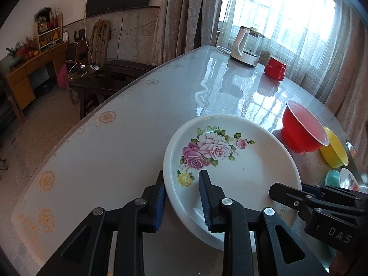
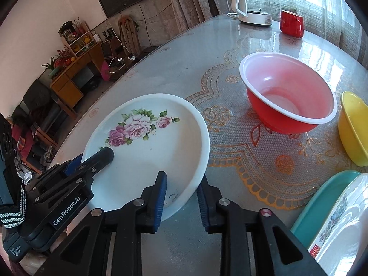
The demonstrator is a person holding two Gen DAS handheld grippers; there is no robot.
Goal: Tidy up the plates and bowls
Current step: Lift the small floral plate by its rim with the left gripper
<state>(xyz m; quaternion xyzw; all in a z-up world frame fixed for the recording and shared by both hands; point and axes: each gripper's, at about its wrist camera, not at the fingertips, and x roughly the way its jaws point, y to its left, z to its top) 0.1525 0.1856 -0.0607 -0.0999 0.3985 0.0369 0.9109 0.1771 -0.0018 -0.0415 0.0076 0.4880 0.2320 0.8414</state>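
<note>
The left claw (image 1: 181, 197) is spread, straddling the near left rim of a white plate (image 1: 241, 168) painted with roses: one finger is outside the rim, the other over the inside. The right claw (image 2: 180, 197) is spread in the same way across the plate's near right rim. Whether any finger touches the plate cannot be told. The plate lies on the surface (image 1: 138, 119), close to its near edge, on a clear cover with a lace pattern.

Just beyond the plate, to the right, stands a red bowl (image 2: 287, 96) with a white rim, upright and apart from the plate. Right of it is a yellow bowl (image 2: 354, 128). Nearer at the right edge lie a teal dish (image 2: 322, 200) and a patterned white plate (image 2: 340, 218) overlapping it.

At the far end stand a white kettle (image 2: 250, 4) and a red mug (image 2: 291, 24), near the curtained window.
</note>
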